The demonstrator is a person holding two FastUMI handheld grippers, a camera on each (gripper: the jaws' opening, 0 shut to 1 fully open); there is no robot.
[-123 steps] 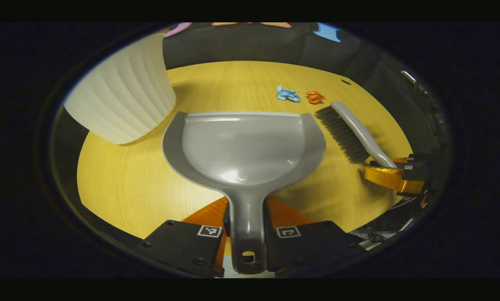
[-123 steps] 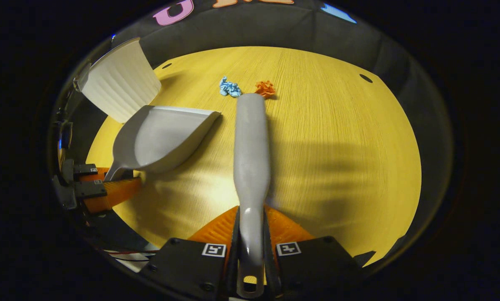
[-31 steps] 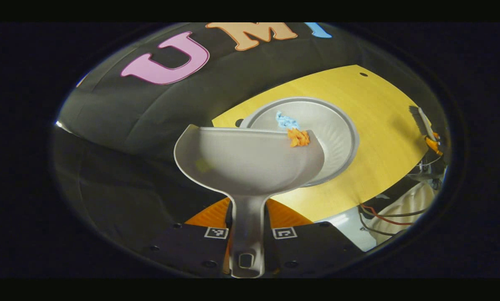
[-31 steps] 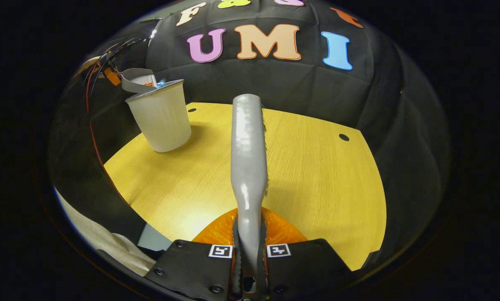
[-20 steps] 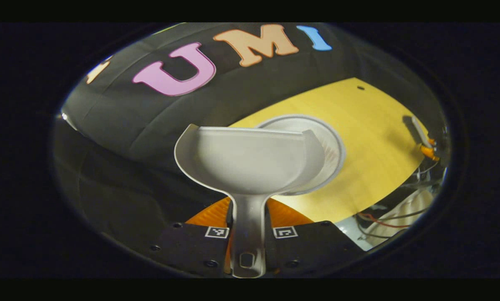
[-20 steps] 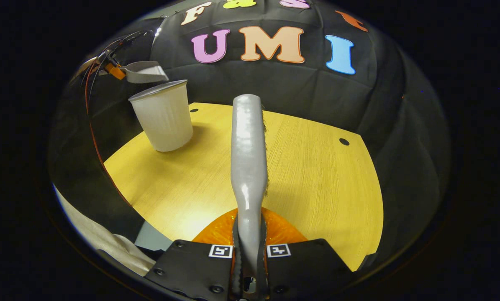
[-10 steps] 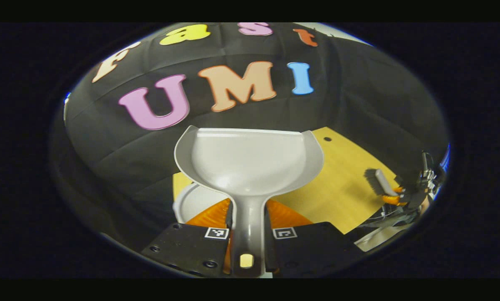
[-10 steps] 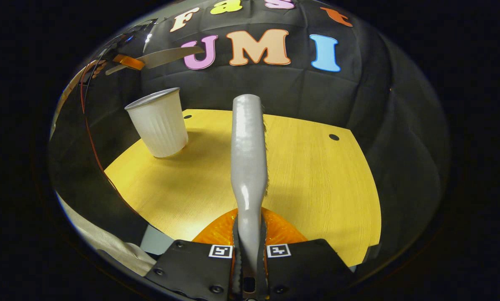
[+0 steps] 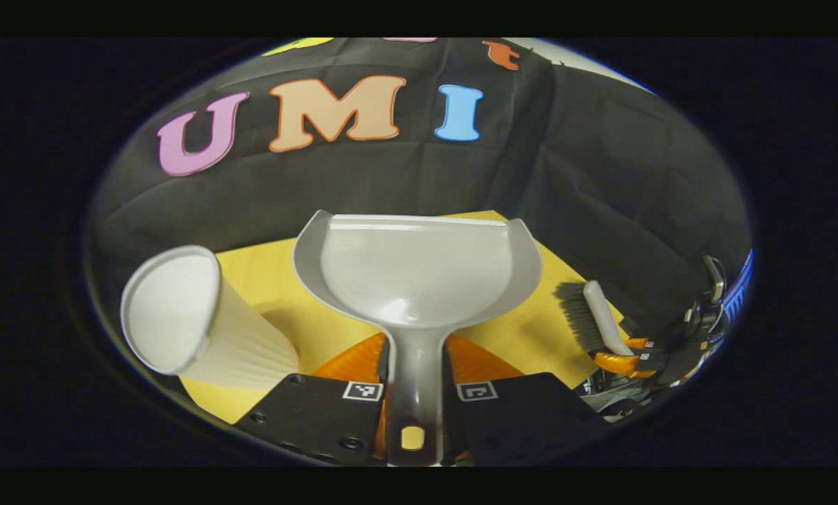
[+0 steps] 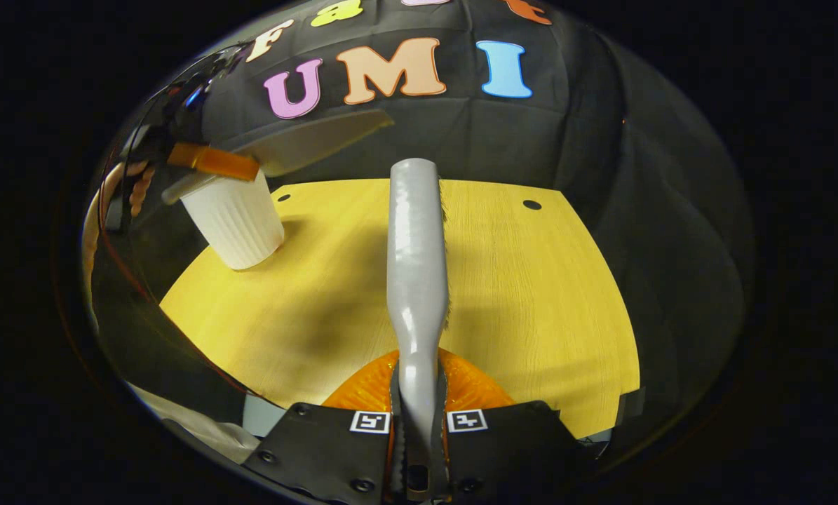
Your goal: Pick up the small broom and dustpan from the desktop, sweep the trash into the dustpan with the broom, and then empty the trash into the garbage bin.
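Note:
My left gripper (image 9: 416, 361) is shut on the handle of the grey dustpan (image 9: 419, 270), which I hold level in the air with a bare inside. The white ribbed garbage bin (image 9: 201, 337) stands on the yellow table, low and to the left of the pan. In the right gripper view the dustpan (image 10: 313, 142) hovers just above and behind the bin (image 10: 235, 217), with the left gripper (image 10: 212, 161) on its handle. My right gripper (image 10: 419, 375) is shut on the grey broom (image 10: 416, 259), held above the table's middle. The broom (image 9: 590, 315) also shows at the far right in the left gripper view.
The yellow tabletop (image 10: 531, 294) has small dark holes near its far edge. The black cloth wall rises right behind it. Cables and a person's hand (image 10: 134, 189) show at the left edge of the right gripper view.
The blue and orange scraps slid off the tipped dustpan into the bin. The pan then levelled out and swung right, so the bin now sits at its lower left. The broom barely moved.

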